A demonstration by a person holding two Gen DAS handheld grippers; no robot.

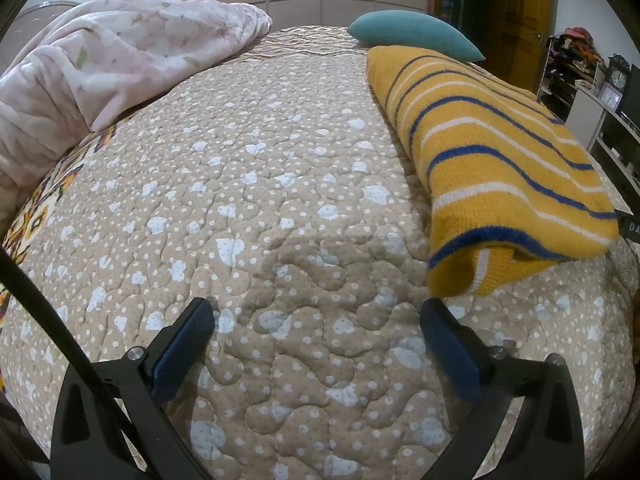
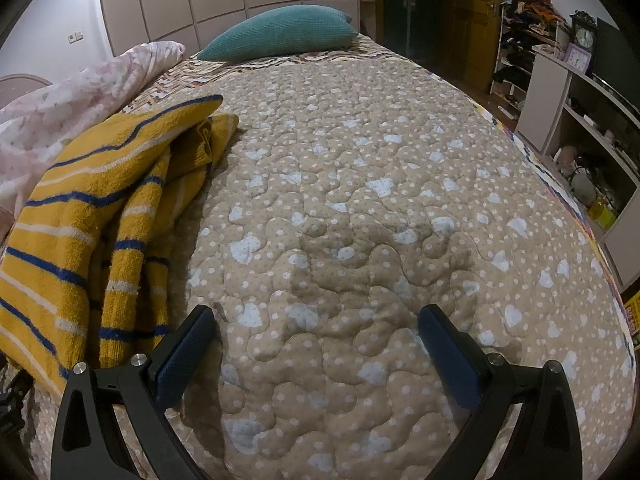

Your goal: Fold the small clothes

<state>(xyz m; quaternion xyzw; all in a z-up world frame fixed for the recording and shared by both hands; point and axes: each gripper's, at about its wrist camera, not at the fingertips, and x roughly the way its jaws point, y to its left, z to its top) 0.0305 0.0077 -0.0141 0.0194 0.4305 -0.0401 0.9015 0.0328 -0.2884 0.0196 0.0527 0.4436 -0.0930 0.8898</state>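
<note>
A yellow knitted garment with blue and white stripes [image 1: 500,168] lies folded over on the bed quilt [image 1: 260,200], at the right in the left wrist view. It also shows at the left in the right wrist view [image 2: 88,216], with rumpled layers. My left gripper [image 1: 316,312] is open and empty, just above the quilt, to the left of the garment's near edge. My right gripper [image 2: 316,316] is open and empty above the bare quilt [image 2: 380,200], its left finger [image 2: 188,352] close beside the garment's edge.
A pink floral blanket [image 1: 100,64] is heaped at the left side of the bed. A teal pillow [image 1: 412,36] lies at the headboard end; it also shows in the right wrist view [image 2: 280,32]. White shelves [image 2: 580,128] with a clock stand to the right of the bed.
</note>
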